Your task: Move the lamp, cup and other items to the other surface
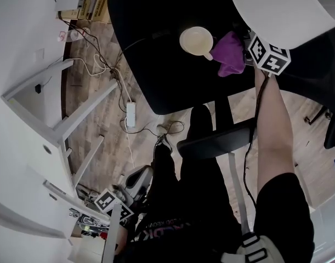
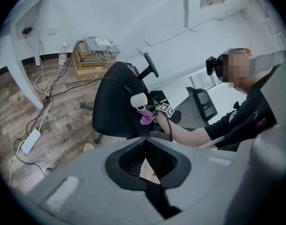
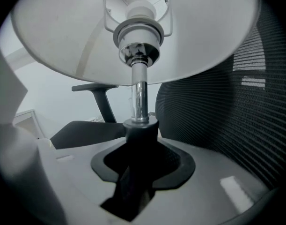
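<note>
Right gripper [image 3: 140, 135] fingers squeeze the lamp [image 3: 133, 27] pole. Left gripper [image 2: 145, 146] fingers are pressed together, empty. Cup [image 1: 196, 40] and purple cloth [image 1: 230, 55] sit beside the lamp.

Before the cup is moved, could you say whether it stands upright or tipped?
Upright: the cup shows its round mouth from above in the head view, standing on the black surface beside the purple cloth.

Wood-plank floor [image 1: 82, 92] strewn with cables [image 1: 96, 66] (one white power strip [image 1: 130, 114] among them) beside a white desk [image 1: 46, 119] and walls [image 2: 133, 18].
</note>
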Motion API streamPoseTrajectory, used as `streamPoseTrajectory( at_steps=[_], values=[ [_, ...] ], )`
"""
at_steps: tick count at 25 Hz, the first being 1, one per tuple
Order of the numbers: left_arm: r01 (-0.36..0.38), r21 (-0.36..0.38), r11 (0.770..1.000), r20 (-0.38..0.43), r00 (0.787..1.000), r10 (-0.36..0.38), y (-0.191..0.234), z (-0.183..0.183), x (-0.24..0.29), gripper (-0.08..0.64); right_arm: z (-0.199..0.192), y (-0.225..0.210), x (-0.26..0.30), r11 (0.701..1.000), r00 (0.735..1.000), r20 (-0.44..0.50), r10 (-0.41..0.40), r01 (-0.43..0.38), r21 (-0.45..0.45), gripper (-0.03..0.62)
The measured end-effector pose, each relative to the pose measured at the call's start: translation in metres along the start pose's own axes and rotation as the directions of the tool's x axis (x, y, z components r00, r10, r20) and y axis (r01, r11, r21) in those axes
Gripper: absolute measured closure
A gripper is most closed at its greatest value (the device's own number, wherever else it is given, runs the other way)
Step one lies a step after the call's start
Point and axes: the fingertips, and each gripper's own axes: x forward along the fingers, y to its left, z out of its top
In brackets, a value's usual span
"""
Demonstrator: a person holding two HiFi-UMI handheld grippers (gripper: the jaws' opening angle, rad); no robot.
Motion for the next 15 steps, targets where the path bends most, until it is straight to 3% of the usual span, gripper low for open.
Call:
streamPoseTrajectory(
  at_steps=[15],
  values=[
    [0.02, 0.01, 1.0, -0.004, 1.0, -0.02, -0.008, -0.002, 0.006, 0.555, -0.02, -0.001, -0.006, 0.997, 0.998, -0.056, 0.036, -0.039, -0.071, 0.43]
  ],
)
